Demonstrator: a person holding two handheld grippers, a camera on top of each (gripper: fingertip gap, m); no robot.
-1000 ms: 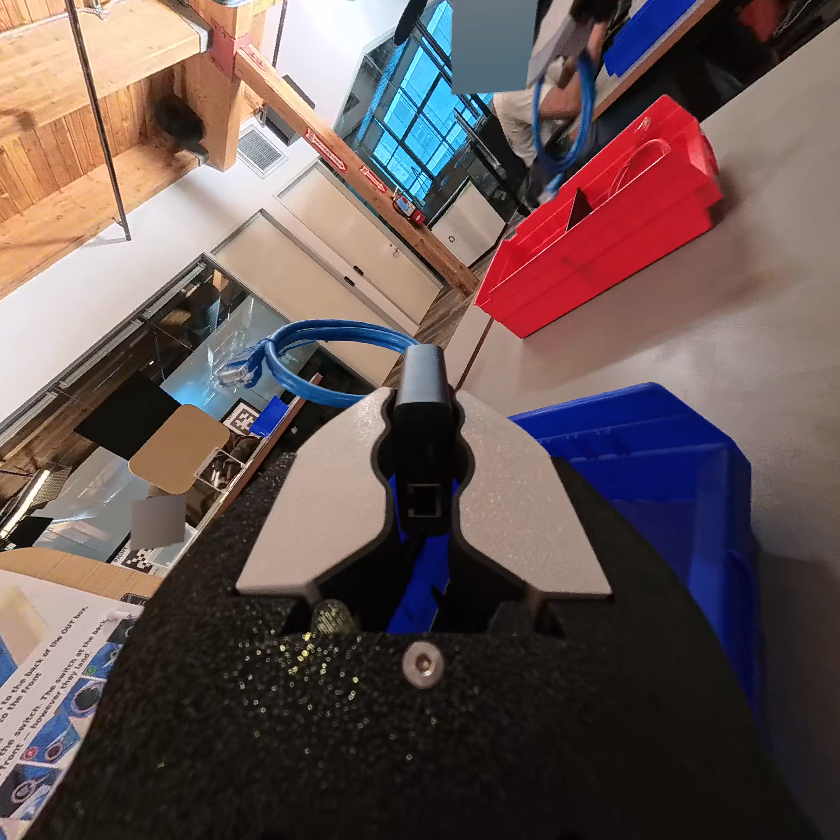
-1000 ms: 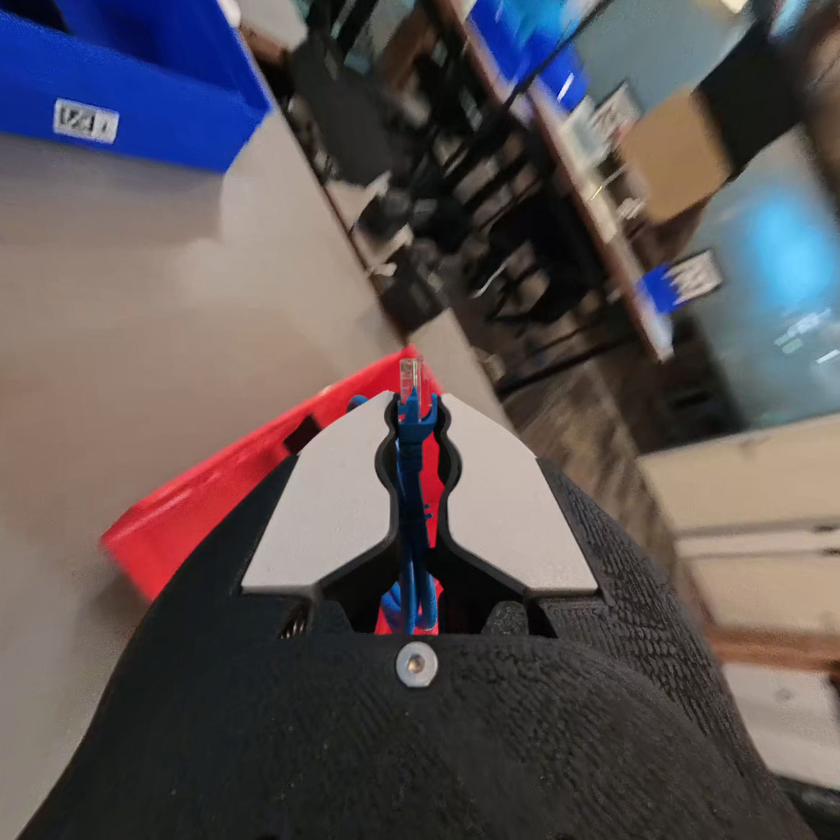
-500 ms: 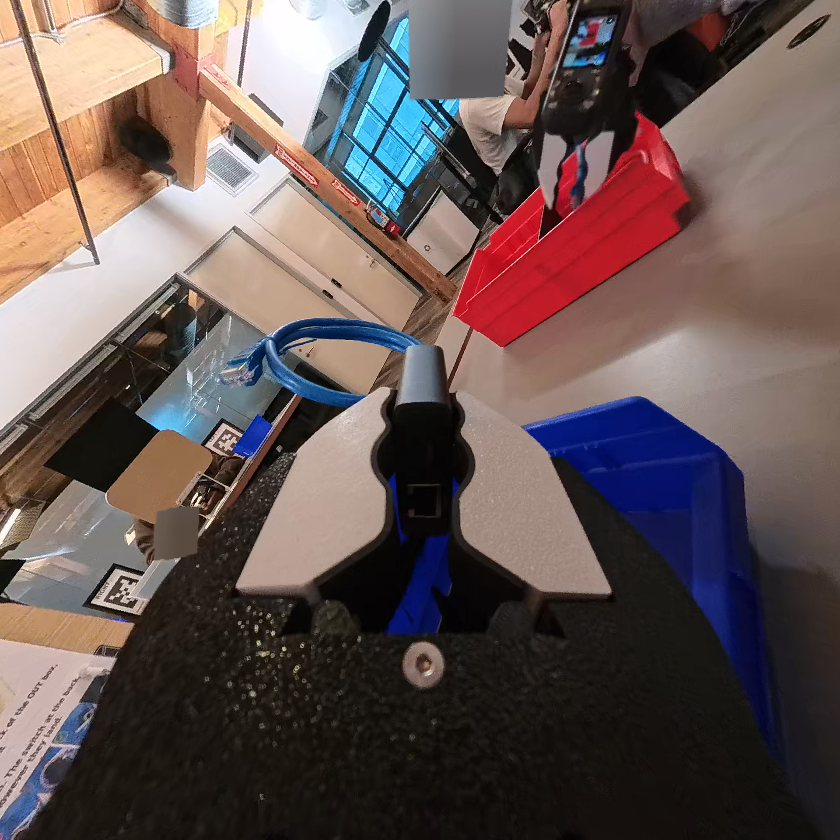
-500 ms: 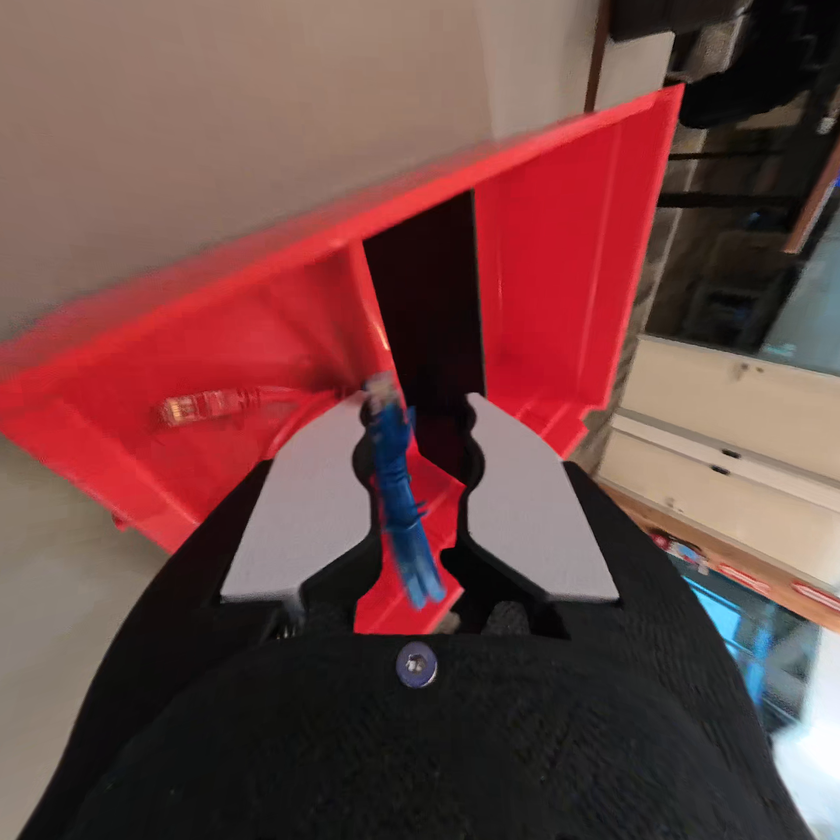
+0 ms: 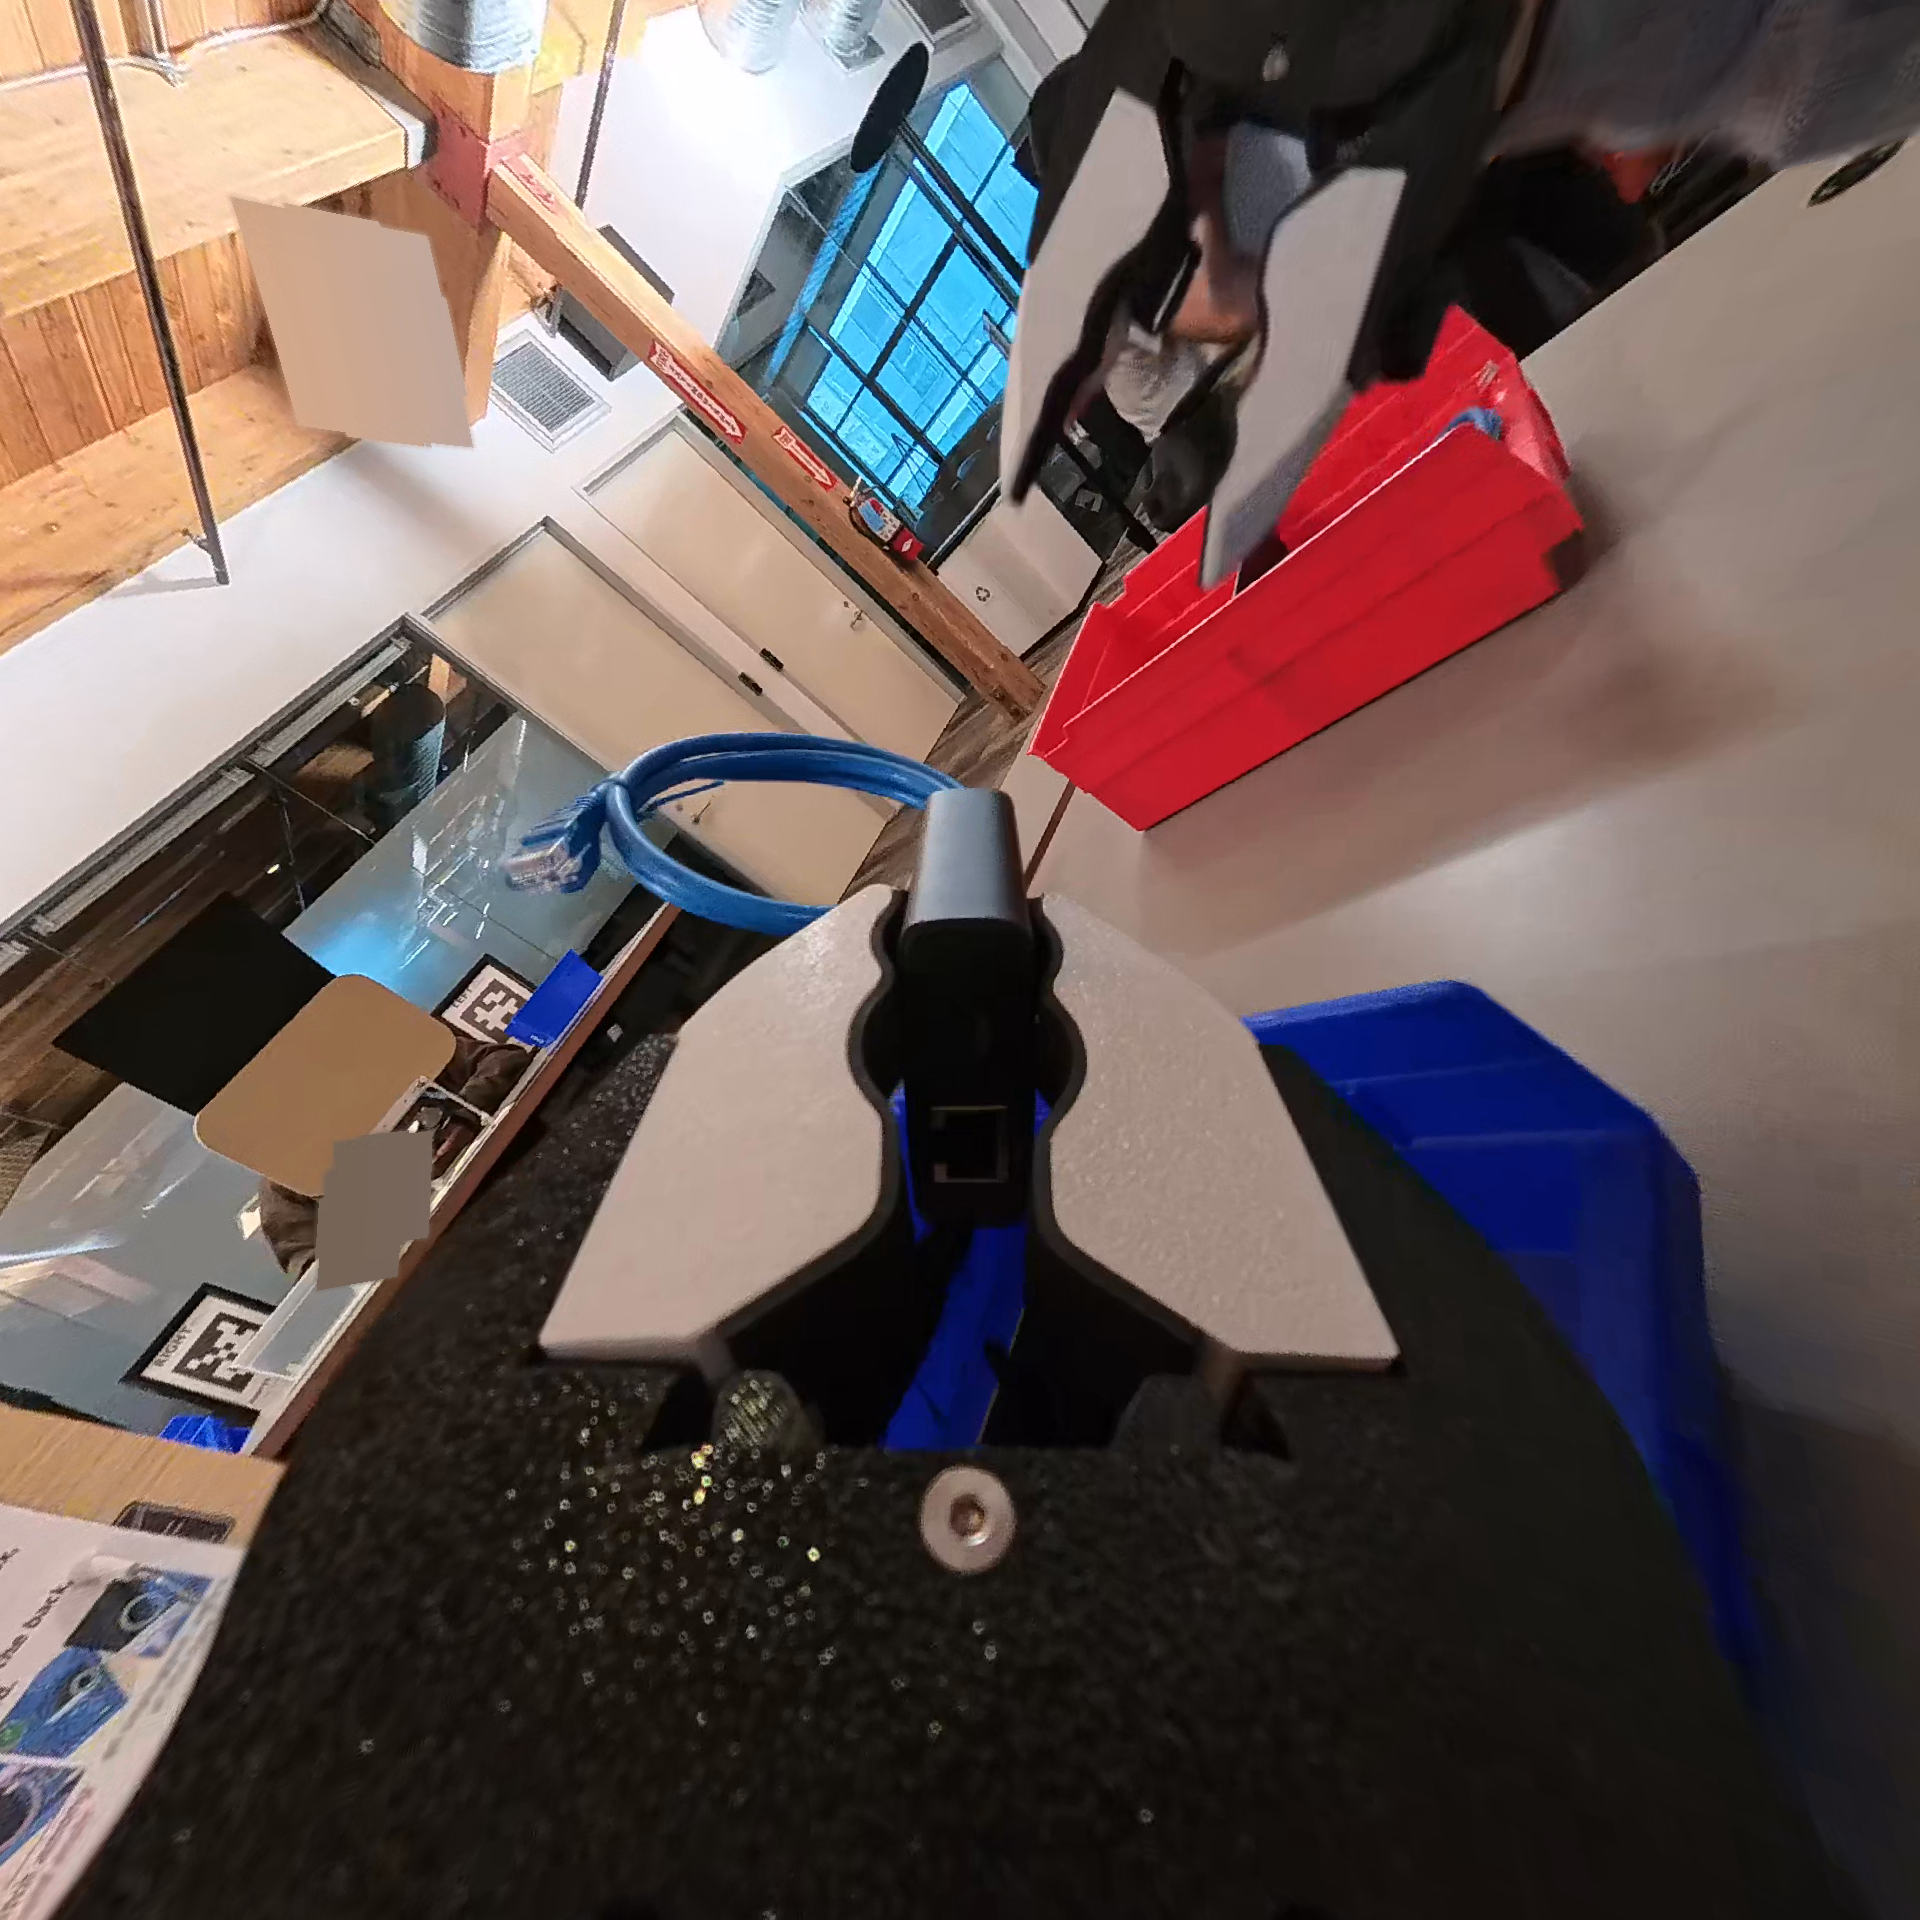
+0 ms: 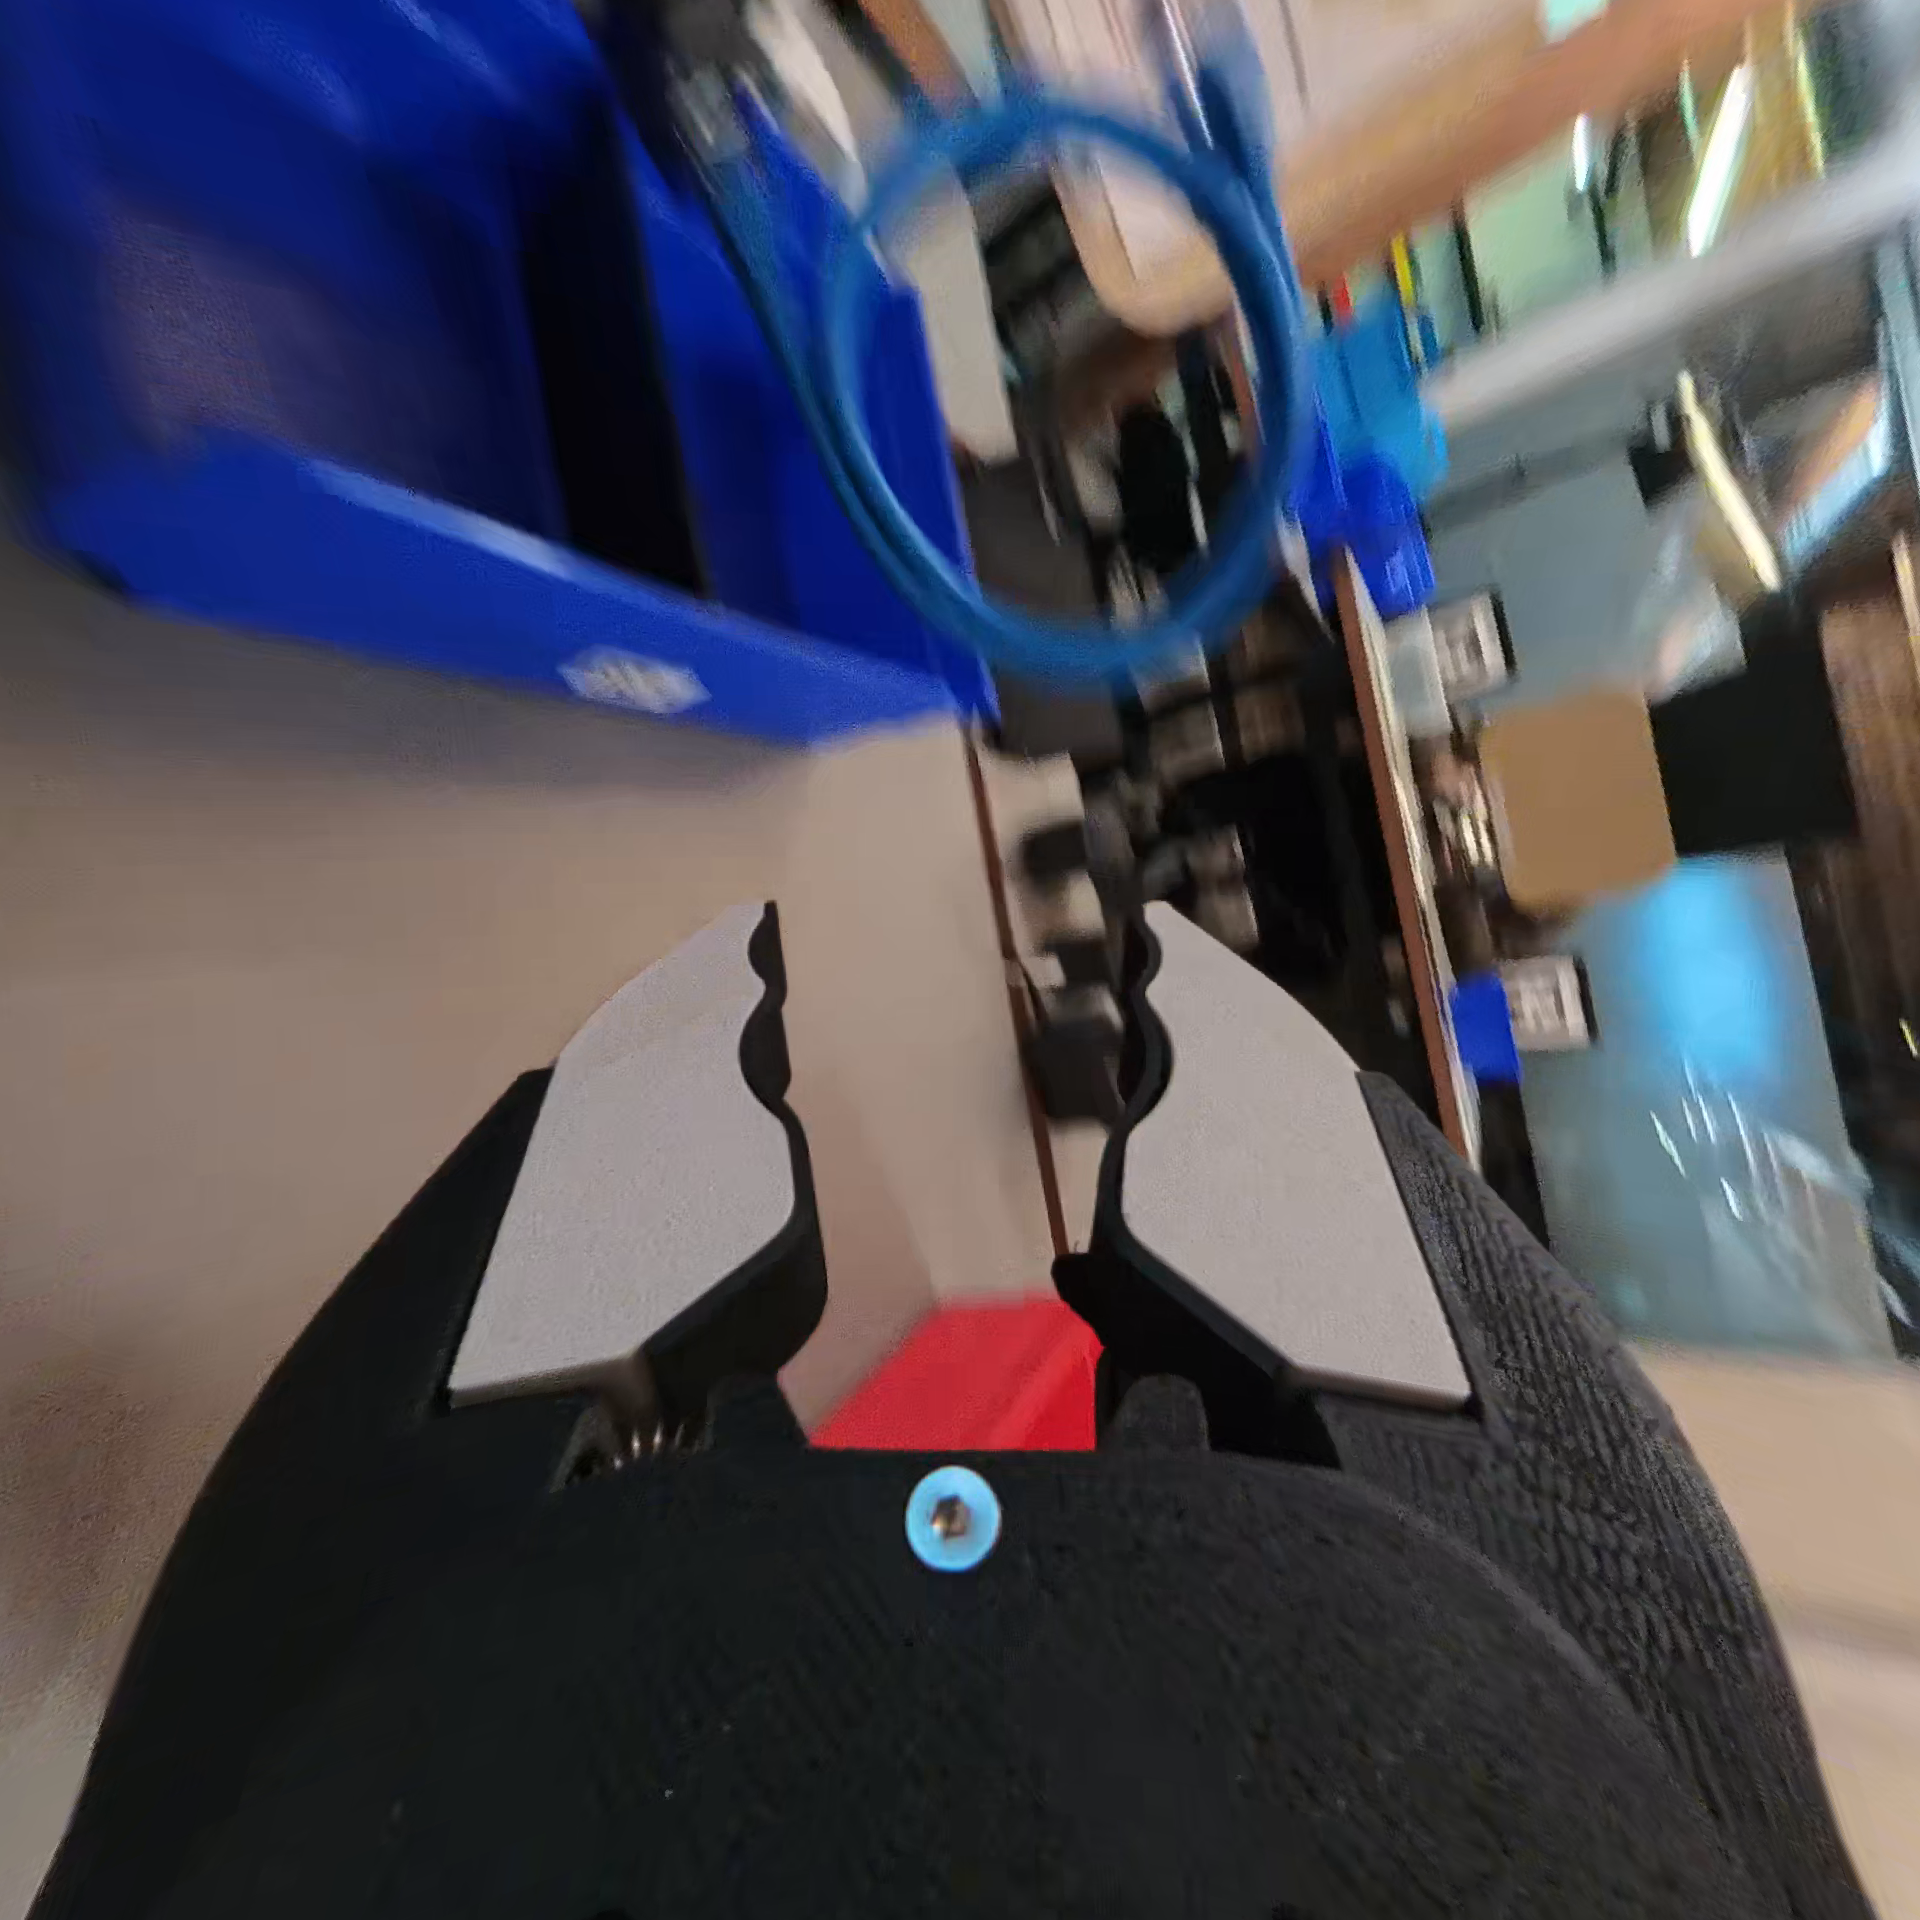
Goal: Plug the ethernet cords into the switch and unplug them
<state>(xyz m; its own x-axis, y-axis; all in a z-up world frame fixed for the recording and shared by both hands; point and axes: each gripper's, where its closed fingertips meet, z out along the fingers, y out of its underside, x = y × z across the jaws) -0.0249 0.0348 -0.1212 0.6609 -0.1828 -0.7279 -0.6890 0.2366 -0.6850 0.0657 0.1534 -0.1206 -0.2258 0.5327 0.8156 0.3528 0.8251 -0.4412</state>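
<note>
My left gripper [image 5: 966,920] is shut on a black adapter [image 5: 971,997] with a network port facing the camera. A blue cable [image 5: 727,821] loops out of the adapter's far end to the left and ends in a clear plug [image 5: 540,857]. My right gripper [image 6: 956,925] is open and empty. In the left wrist view it [image 5: 1127,520] hangs above the red bin [image 5: 1299,665]. In the blurred right wrist view the blue cable loop [image 6: 1060,634] hangs ahead and above its jaws.
A blue bin [image 5: 1507,1143] sits under my left gripper on the grey table [image 5: 1558,810]. It also shows in the right wrist view [image 6: 312,364], with the red bin [image 6: 956,1382] below the jaws. A bit of blue cable [image 5: 1470,421] shows at the red bin's rim. The gap from one gripper's tips to the other's is roughly 15 cm.
My right gripper opened over the red bin and let go of its blue cable, then swung toward the blue bin and my left gripper. My left gripper kept its hold.
</note>
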